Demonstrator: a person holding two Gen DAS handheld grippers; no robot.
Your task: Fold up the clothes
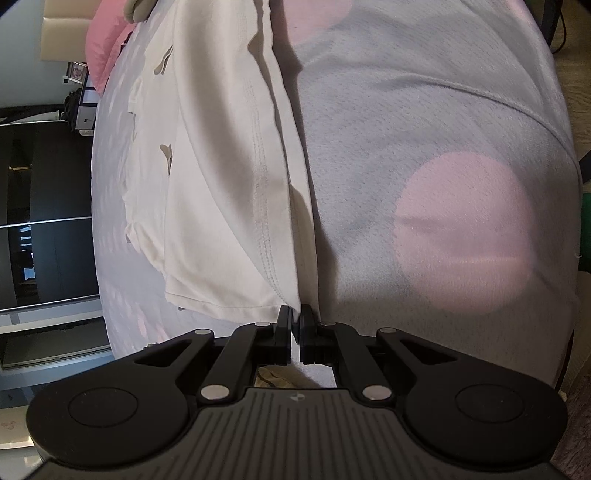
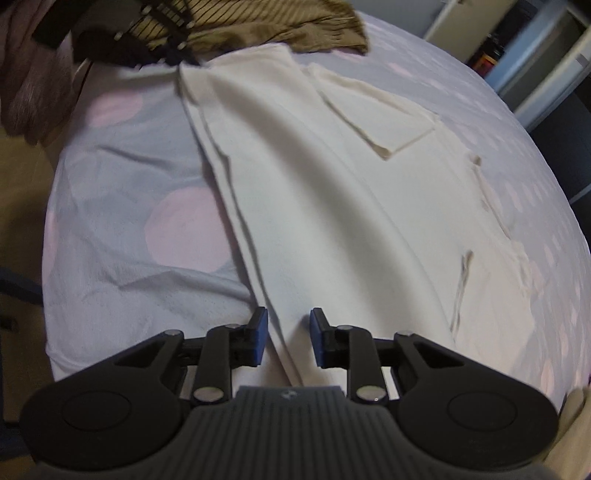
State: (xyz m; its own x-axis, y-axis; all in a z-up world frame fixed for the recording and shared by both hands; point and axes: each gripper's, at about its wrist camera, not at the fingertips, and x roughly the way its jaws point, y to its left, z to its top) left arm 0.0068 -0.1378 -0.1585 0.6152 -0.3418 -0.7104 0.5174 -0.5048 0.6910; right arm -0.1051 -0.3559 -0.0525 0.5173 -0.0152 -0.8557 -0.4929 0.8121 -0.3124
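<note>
A white garment (image 1: 221,177) lies partly folded on a bed with a pale sheet with pink dots (image 1: 424,129). My left gripper (image 1: 295,325) is shut on the garment's hemmed corner at its near edge. In the right wrist view the same white garment (image 2: 332,206) stretches away across the bed, a sleeve (image 2: 376,110) folded over it. My right gripper (image 2: 285,328) is open, its blue pads either side of the garment's folded edge. The left gripper (image 2: 184,61) shows far off at the top, pinching the garment's other end.
An olive-brown striped cloth (image 2: 280,29) lies at the far end of the bed. A pink pillow (image 1: 105,48) sits by the headboard. A dark wardrobe (image 1: 40,221) and shelves (image 2: 535,55) stand beyond the bed. Floor (image 1: 576,110) lies past the mattress edge.
</note>
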